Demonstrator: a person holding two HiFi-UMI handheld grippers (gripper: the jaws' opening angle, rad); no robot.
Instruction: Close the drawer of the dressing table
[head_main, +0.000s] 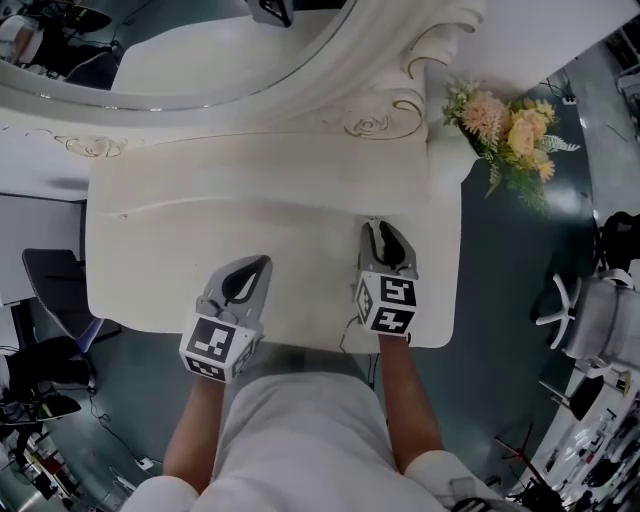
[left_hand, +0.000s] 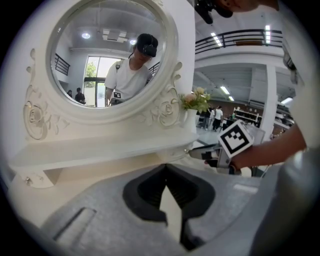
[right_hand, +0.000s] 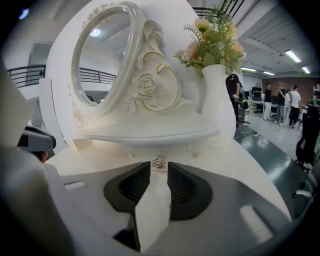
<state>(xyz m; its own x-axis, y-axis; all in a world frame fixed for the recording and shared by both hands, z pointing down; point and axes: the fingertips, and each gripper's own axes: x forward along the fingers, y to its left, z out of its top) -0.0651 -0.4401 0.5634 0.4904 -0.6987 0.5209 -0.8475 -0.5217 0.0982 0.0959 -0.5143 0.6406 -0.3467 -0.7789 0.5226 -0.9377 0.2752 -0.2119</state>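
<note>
The white dressing table (head_main: 170, 250) fills the middle of the head view, with its oval mirror (head_main: 230, 50) at the far side. A small metal drawer knob (right_hand: 159, 161) sits under the low shelf (right_hand: 150, 135), nearer to me than two other small knobs. My right gripper (head_main: 378, 225) (right_hand: 159, 163) has its jaws a knob's width apart, and the knob is caught between their tips. My left gripper (head_main: 262, 262) (left_hand: 165, 169) hovers over the tabletop to the left, its tips together on nothing. The drawer front itself is hidden behind the right gripper.
A white vase of peach and yellow flowers (head_main: 510, 130) (right_hand: 215, 45) stands at the table's right end. A black chair (head_main: 50, 280) is left of the table, and a white chair base (head_main: 565, 300) is on the dark floor at the right. The person's body stands at the table's near edge.
</note>
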